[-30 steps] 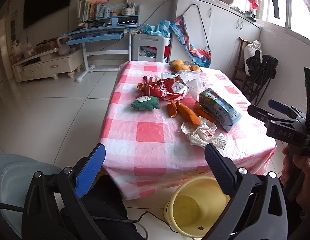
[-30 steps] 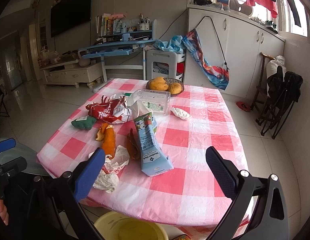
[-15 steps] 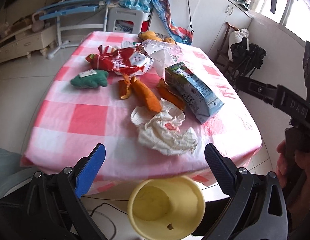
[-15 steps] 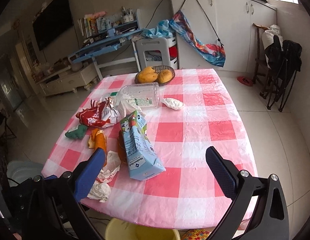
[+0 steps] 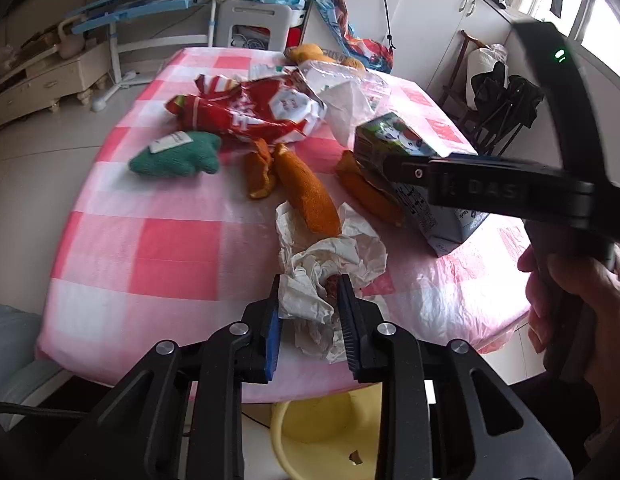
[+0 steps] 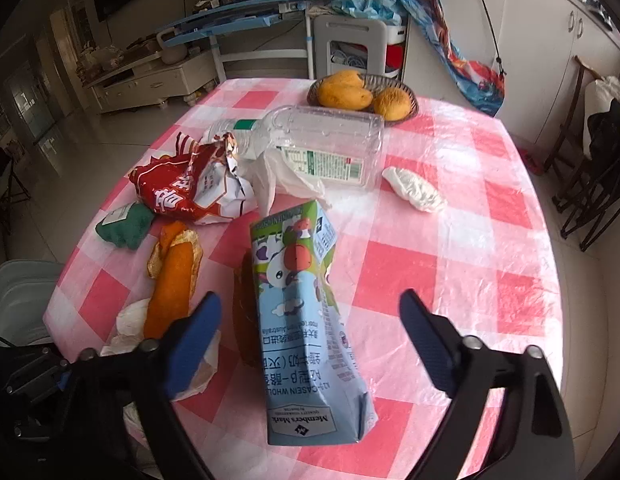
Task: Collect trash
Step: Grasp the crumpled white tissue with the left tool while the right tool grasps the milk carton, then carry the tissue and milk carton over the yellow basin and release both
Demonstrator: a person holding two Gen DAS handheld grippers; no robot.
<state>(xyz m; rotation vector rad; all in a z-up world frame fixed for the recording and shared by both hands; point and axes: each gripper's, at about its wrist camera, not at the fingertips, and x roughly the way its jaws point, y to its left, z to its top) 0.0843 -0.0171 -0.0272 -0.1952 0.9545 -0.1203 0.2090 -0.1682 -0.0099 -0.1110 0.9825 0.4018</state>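
My left gripper (image 5: 308,304) is closing on the crumpled paper (image 5: 330,264) at the surface (image 5: 174,240) edge; a loose fold may tear away and miss the yellow bin (image 5: 310,436) below. My right gripper (image 6: 310,332) is closing around the milk carton (image 6: 306,320), not yet touching; it may slide off.

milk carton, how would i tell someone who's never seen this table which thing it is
On the pink-and-white checked tablecloth, look at the near edge, right of the orange peels. The milk carton lies on its side there, between the closing right gripper's fingers. It is the only boxy item: light blue, with a cartoon cow and a green top.
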